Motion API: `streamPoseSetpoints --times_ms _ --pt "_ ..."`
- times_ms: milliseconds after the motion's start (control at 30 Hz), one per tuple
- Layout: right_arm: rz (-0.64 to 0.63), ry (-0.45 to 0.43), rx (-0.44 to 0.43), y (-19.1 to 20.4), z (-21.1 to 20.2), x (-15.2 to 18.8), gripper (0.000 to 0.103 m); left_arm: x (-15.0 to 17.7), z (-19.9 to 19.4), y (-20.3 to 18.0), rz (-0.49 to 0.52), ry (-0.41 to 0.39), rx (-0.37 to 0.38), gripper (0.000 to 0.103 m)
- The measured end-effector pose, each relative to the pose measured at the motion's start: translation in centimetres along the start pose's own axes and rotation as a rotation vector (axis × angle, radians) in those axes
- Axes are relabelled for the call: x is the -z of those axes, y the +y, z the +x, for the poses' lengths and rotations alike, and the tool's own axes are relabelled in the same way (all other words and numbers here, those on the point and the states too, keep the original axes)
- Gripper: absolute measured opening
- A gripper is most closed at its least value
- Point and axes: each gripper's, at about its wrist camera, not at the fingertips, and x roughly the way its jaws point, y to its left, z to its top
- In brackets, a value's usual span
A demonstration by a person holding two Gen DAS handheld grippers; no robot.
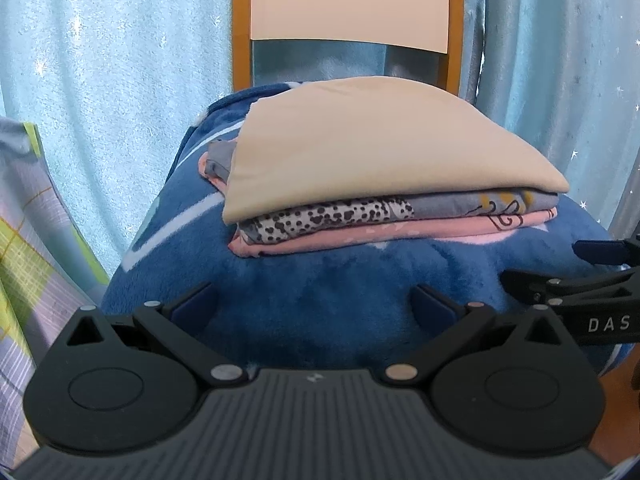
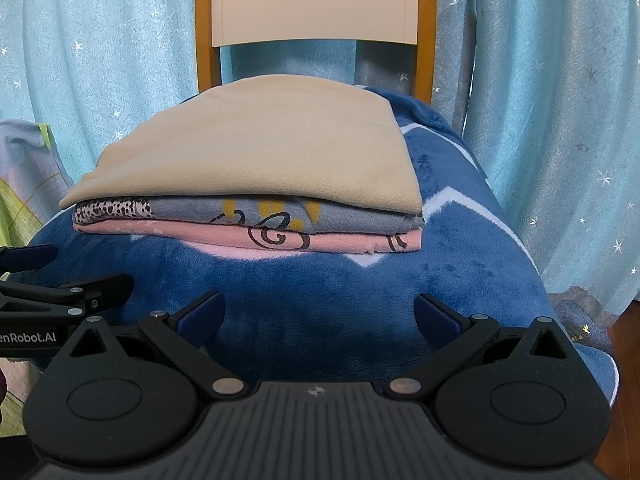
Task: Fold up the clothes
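Observation:
A stack of three folded clothes lies on a blue plush blanket (image 1: pixel 320 292) (image 2: pixel 320 292) over a chair seat. A beige garment (image 1: pixel 372 144) (image 2: pixel 256 152) is on top, a grey patterned one (image 1: pixel 460 202) (image 2: pixel 280 214) under it, a pink one (image 1: pixel 400 236) (image 2: pixel 344 240) at the bottom. My left gripper (image 1: pixel 314 302) stands open just in front of the stack, nothing between its fingers. My right gripper (image 2: pixel 320 310) is open too, short of the stack and holding nothing. Each gripper shows at the edge of the other's view: the right gripper (image 1: pixel 568 276), the left gripper (image 2: pixel 60 276).
The chair's wooden back (image 1: pixel 348 4) (image 2: pixel 312 0) rises behind the stack. Light blue curtains with stars (image 1: pixel 112 80) (image 2: pixel 540 100) hang all around. A plaid green and lilac cloth (image 1: pixel 24 240) (image 2: pixel 24 184) lies at the left. Wooden floor (image 2: pixel 628 340) shows at the right.

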Motion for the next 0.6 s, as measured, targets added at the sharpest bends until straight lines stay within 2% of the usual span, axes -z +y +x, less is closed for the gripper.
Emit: streamPoseSetpoints --times_ms 600 --pt "0.003 0.001 -0.003 -0.15 -0.02 0.0 0.103 -0.04 0.0 -0.05 0.0 -0.002 -0.002 0.103"
